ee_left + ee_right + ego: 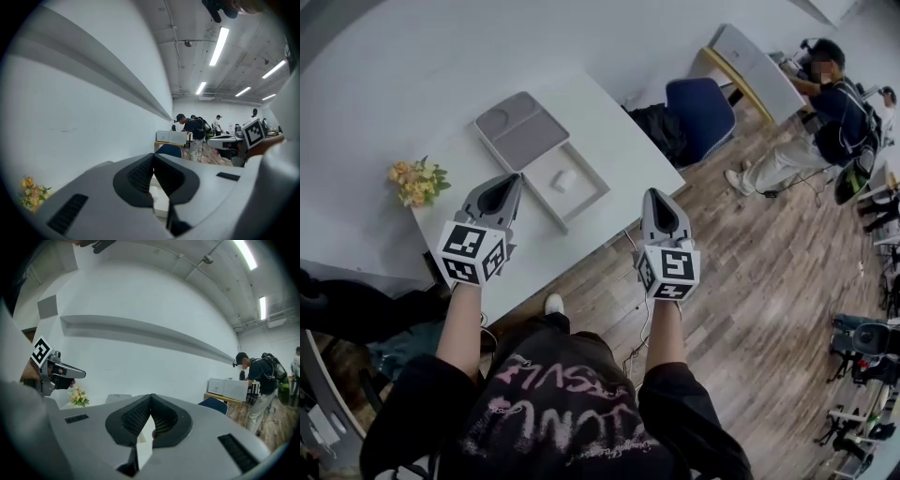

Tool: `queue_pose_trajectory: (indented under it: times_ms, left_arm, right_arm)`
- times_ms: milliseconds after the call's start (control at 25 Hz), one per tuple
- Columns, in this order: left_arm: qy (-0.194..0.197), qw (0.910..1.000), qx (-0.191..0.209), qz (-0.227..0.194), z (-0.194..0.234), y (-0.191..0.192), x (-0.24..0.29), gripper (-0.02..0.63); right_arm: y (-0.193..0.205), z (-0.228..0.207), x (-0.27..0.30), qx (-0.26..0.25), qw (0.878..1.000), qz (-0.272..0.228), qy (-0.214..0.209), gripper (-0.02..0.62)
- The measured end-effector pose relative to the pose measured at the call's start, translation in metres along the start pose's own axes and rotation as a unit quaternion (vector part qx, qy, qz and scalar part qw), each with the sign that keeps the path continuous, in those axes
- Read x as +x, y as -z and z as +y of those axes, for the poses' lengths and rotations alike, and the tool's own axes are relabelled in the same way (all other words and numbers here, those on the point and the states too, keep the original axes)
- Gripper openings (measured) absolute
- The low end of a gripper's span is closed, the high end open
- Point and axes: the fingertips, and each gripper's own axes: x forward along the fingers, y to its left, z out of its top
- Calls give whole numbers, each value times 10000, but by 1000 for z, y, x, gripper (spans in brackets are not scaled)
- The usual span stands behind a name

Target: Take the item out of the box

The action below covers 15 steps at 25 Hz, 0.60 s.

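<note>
- I see both grippers held in front of the person, above the near side of the white table (614, 122)
- The left gripper (517, 179) points at the open box (592, 194); its tip is just beside the box's near left rim, and I cannot tell if it touches it
- In the left gripper view, the two fingers (139, 176) are pressed together at the tip and nothing is between them; below them a pale part of the box (161, 202) shows
- The right gripper (653, 193) is to the right of the box, apart from it, at the table's edge
- In the right gripper view, its fingers (136, 418) also meet at the tip, with nothing clamped
- The item (564, 180), a small white thing, lies inside the box, about in the middle of the tray, and no gripper is on it
- The grey lid (522, 127) lies flat on the table, on the far side of the box and touching it
- A small bunch of yellow flowers (417, 181) stands at the left corner of the table, well apart from the box
- Behind the table there is a blue chair (701, 111) on the wooden floor (769, 281), and further back a person (830, 117) at another desk
</note>
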Motion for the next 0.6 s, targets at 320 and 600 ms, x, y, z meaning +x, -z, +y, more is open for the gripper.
queue_pose_trajectory:
  times_ms: [320, 600]
  left_arm:
    - [128, 9999, 1, -63, 4, -11, 16, 2]
    - [96, 10000, 23, -1, 4, -12, 28, 2]
  right_arm:
    - [-13, -10, 8, 14, 9999, -12, 152, 9]
    - [-10, -15, 19, 57, 10000, 15, 65, 9]
